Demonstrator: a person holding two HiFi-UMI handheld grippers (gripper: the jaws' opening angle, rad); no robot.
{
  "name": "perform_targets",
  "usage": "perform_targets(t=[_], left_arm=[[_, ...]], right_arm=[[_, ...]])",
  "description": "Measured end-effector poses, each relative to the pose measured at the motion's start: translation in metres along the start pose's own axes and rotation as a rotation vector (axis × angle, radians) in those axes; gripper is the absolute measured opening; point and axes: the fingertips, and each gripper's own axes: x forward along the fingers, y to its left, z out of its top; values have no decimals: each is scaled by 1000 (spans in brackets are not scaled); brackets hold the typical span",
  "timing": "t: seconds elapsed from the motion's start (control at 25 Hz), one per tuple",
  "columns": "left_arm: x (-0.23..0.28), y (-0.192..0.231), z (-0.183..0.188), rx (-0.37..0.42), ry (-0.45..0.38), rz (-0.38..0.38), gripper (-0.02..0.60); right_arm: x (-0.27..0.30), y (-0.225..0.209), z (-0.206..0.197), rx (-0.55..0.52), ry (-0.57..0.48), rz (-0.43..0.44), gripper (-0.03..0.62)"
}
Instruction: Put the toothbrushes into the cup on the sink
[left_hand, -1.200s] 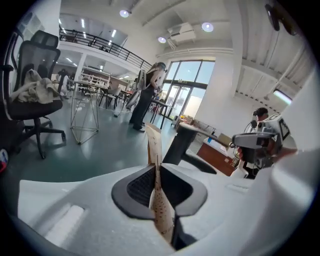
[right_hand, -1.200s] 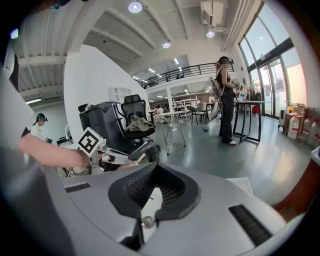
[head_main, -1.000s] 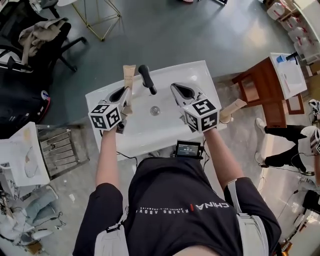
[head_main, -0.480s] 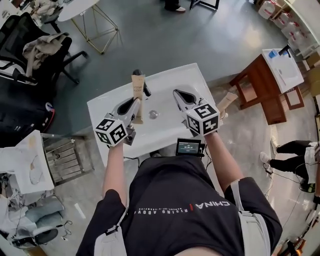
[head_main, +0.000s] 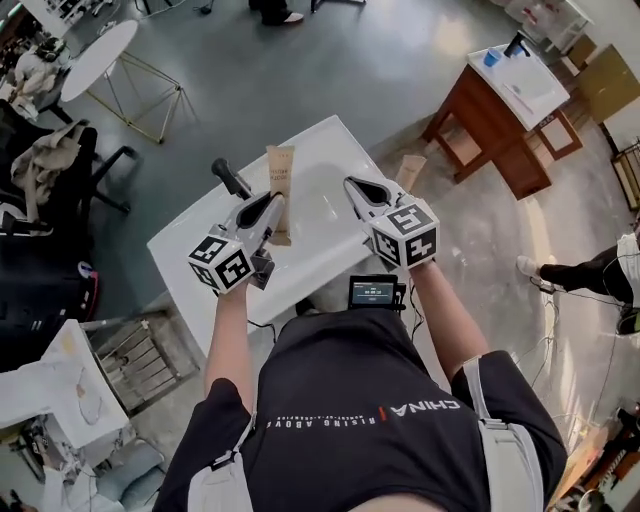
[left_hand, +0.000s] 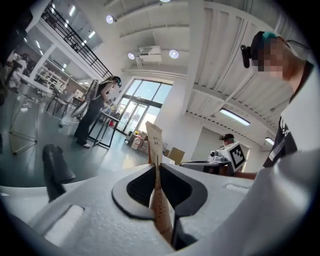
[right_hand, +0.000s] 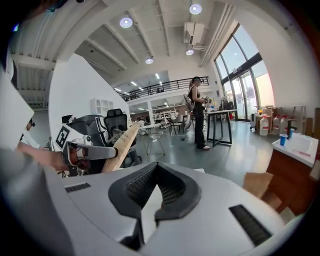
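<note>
**Entry: toothbrushes to cup, early stage.** No brush is seen in a cup. One wrapped brush is in hand and still to be delivered.

- Tap (head_main: 231, 178): black, at the sink's far left corner.
- Left gripper (head_main: 272, 208): forearm stretched out over the white sink (head_main: 320, 150), held about level. The jaws pinch the paper-wrapped toothbrush (head_main: 280, 170) near its lower end, and the rest stands clear above them.
- Right gripper (head_main: 352, 186): alongside and apart from the left, tipped slightly downward. The jaws are pressed together on nothing.
- Tan item (head_main: 411, 170): just beside the sink's right edge. Possibly the cup, but too small to tell.
</note>
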Motion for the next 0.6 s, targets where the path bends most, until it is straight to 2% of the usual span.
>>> perform_targets(t=[0.36,0.6], left_arm=[[106,-70,-7,37,54,-259,37],[169,-105,-23,45,82,-353,37]], right_arm=[[-76,-84,-7,72,-35,-208,9],[-110,-126,-12,103,-49,-286,9]])
